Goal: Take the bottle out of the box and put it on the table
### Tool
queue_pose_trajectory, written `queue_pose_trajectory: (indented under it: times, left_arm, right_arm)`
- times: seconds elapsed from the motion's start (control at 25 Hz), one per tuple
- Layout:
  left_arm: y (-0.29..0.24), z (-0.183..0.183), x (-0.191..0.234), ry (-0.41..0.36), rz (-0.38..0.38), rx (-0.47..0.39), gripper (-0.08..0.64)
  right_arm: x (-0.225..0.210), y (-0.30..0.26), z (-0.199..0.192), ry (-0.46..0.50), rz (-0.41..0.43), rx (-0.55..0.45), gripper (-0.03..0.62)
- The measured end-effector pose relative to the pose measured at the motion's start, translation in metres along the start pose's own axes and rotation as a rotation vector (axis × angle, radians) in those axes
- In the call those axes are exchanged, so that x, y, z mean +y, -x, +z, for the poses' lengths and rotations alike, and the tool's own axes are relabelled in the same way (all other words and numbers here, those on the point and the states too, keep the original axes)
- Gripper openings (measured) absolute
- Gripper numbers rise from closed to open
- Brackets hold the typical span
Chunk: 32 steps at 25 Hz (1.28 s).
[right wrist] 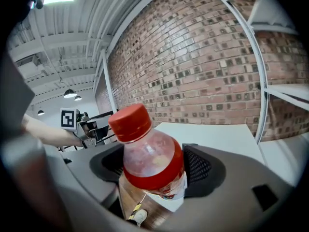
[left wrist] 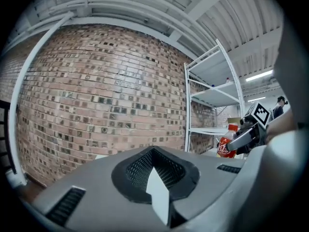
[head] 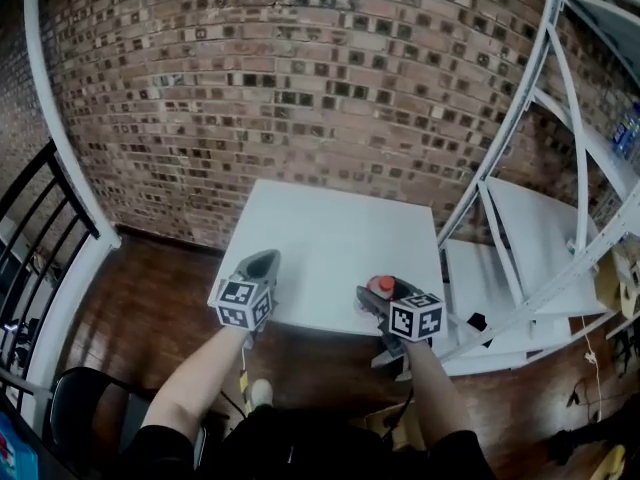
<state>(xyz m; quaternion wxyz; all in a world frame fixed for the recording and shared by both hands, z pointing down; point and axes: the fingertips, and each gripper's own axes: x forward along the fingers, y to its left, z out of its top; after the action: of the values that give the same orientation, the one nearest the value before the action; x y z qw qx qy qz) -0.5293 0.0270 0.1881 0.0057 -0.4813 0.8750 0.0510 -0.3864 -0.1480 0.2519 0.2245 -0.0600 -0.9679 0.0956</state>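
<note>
While right claw (head: 380, 298) is clamped on the tilted bottle (right wrist: 152, 153) over the surface's (head: 320, 238) near edge, toward its right corner, and left claw (head: 262, 266) is closed empty, releasing here risks it toppling off that edge.

The table (head: 330, 230) stands against the brick wall (head: 300, 78). The shelf rack (head: 540, 248) stands to its right, the railing (head: 40, 238) well off to its left, and the chair (head: 85, 408) on the floor (head: 150, 298) at near left. The left gripper (head: 262, 264) is at the table's near left edge. The right gripper (head: 371, 298) is at the near right edge, with the bottle (right wrist: 152, 163) between its jaws, cap up
</note>
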Motion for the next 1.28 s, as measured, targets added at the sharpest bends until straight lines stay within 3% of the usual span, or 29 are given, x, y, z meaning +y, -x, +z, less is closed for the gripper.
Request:
queue_pose_trajectory:
  times: [0.28,0.48,0.8,0.96,1.28]
  left_arm:
    - [-0.066,0.031,0.042,-0.003,-0.094,-0.066,0.002]
    - [-0.078,0.056,0.104,-0.020,-0.092,-0.084,0.002]
    - [-0.084,0.024,0.200,0.011,0.022,-0.033,0.002]
    - [-0.087,0.002,0.247,0.031,0.122,0.016,0.002]
    - [-0.128,-0.015,0.307,0.033,0.220,0.049,0.002]
  right_arm:
    - [-0.012,-0.049,0.079,0.063,-0.067,-0.030,0.354]
    - [0.002,-0.119,0.115,0.071,-0.047,-0.025,0.356]
    - [0.026,-0.248,0.131,0.070,0.075,0.024,0.356]
    - [0.031,-0.318,0.132,0.076,0.168,0.090,0.356]
    - [0.003,-0.420,0.158,0.016,0.251,0.157,0.357]
